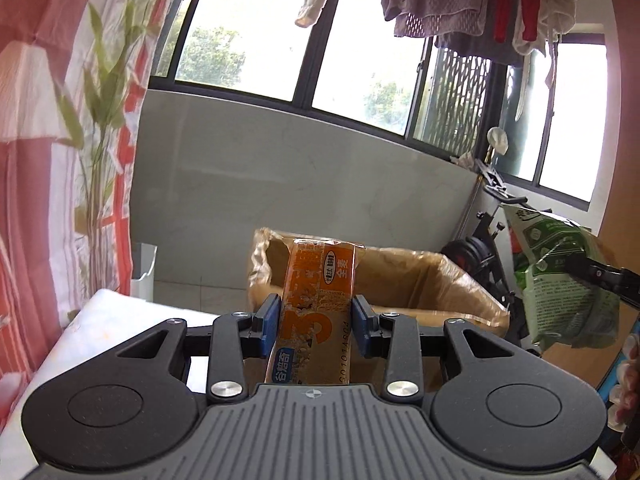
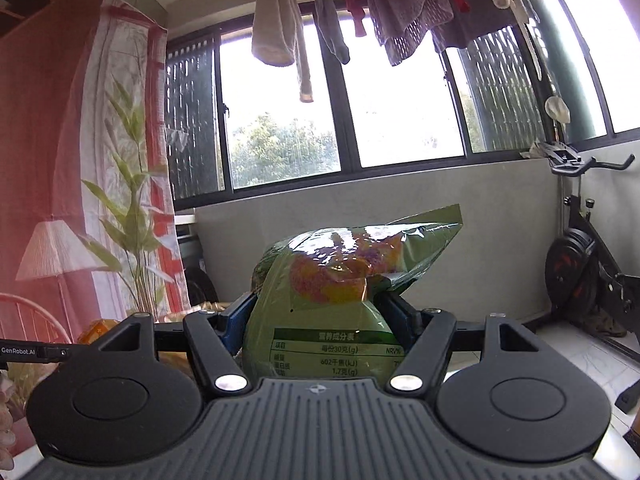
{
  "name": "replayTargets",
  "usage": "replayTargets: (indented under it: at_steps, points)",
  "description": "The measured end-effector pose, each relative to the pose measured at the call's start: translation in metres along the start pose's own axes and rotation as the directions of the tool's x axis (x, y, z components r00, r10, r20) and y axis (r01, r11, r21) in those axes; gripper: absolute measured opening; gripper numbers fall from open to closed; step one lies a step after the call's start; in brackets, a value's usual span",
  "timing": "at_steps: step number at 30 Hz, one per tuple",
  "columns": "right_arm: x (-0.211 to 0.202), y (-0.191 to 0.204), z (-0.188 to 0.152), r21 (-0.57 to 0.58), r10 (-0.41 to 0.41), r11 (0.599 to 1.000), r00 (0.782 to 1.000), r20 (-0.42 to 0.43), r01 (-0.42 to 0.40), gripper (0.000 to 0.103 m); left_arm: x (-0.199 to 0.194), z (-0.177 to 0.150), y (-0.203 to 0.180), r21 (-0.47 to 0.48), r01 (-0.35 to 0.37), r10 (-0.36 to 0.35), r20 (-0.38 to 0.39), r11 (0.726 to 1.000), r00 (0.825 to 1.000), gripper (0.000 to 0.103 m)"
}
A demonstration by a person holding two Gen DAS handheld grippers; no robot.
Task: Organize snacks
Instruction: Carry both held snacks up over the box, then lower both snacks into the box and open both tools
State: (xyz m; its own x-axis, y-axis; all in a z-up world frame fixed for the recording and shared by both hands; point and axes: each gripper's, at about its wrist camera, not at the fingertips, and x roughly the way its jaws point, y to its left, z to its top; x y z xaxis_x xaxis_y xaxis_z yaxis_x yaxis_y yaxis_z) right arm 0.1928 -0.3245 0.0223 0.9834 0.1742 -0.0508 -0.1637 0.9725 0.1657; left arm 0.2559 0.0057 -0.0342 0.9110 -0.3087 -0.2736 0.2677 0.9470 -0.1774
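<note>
Cardboard box point(image 1: 400, 280) behind left tongs point(image 1: 316, 320) clamping orange packet point(image 1: 316, 312); right tongs point(image 2: 320, 320) clamp green bag point(image 2: 320, 300).

The right gripper point(image 2: 318, 316) points about level toward a row of dark-framed windows point(image 2: 344, 120), its blue-padded jaws clamped on the sides of a green snack bag point(image 2: 320, 320). The bag stands upright between them, its nutrition table facing the camera and orange and purple contents showing through a clear patch near the top. Laundry point(image 2: 400, 8) hangs from above across the windows. On the left hang a red and white curtain point(image 2: 80, 160) and a leafy plant point(image 2: 132, 216). At far right an exercise bike point(image 2: 588, 264) stands on the tiled floor. At the left edge the other gripper's black finger point(image 2: 36, 353) reaches in.
</note>
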Motion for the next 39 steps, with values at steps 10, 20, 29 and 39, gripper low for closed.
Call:
replayTargets:
  at_steps: [10,20,29,39]
  points:
    - [0.138,0.042,0.022,-0.313,-0.065,0.95,0.988,-0.139,0.018,0.07,0.1,0.039,-0.03,0.052,-0.003,0.006,-0.07,0.999,0.998,0.04]
    - [0.207,0.055,-0.021,-0.39,-0.123,0.918,0.883,-0.454,-0.073,0.07,0.157,0.028,-0.027,0.043,-0.025,0.031,-0.156,0.999,0.987,0.029]
    - [0.237,0.035,-0.04,-0.192,-0.079,0.98,0.775,-0.627,-0.055,0.077,0.149,0.019,0.0,-0.008,-0.022,0.021,-0.165,1.0,0.986,0.04]
    - [0.144,0.012,-0.009,-0.067,0.071,0.992,0.922,-0.38,-0.104,0.082,0.082,0.023,0.001,-0.014,0.015,-0.016,-0.087,1.0,0.996,0.051]
